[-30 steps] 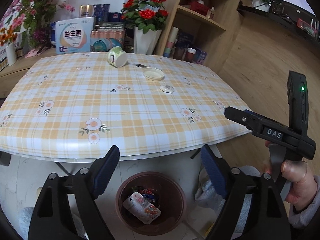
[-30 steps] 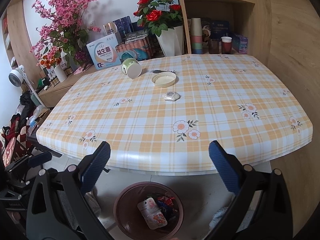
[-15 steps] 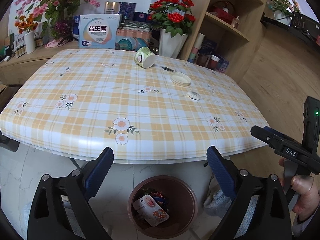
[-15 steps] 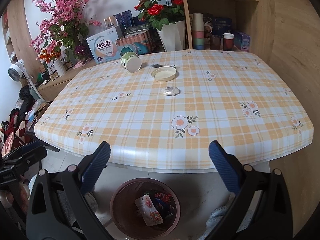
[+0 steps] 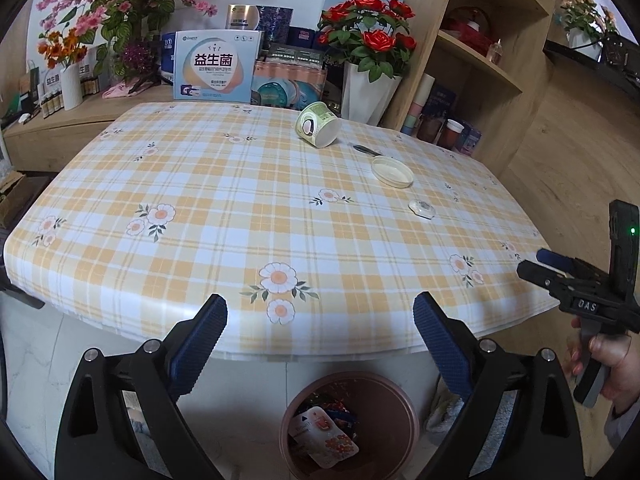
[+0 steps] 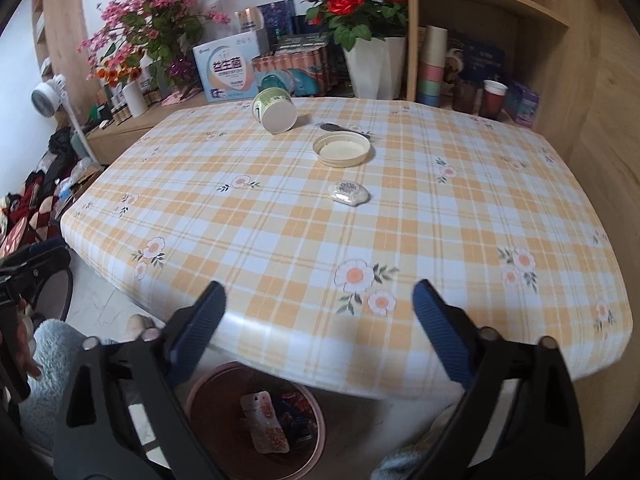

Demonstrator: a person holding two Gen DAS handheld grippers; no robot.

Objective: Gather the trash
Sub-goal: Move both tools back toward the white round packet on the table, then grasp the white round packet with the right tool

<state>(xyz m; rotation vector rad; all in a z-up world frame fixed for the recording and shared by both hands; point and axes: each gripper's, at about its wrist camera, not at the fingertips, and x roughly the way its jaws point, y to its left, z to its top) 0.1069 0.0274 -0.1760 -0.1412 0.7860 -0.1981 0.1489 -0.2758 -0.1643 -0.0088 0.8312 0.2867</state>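
Both grippers hang at the near edge of the worktop [image 5: 240, 208], above a brown bin [image 5: 350, 426] on the floor that holds wrappers [image 5: 326, 438]. The left gripper [image 5: 320, 336] has its jaws wide apart with nothing between them. The right gripper [image 6: 319, 314] is closing, also on nothing. Out on the checked cloth lie a tipped cup [image 6: 275, 110], a round lid [image 6: 342, 149] beside it, and a small wrapped piece [image 6: 348, 192] nearer the grippers, each apart from the others.

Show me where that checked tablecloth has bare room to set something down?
The near half of the checked tablecloth is bare. The far middle holds the tipped green paper cup, round cream lid and small white packet.
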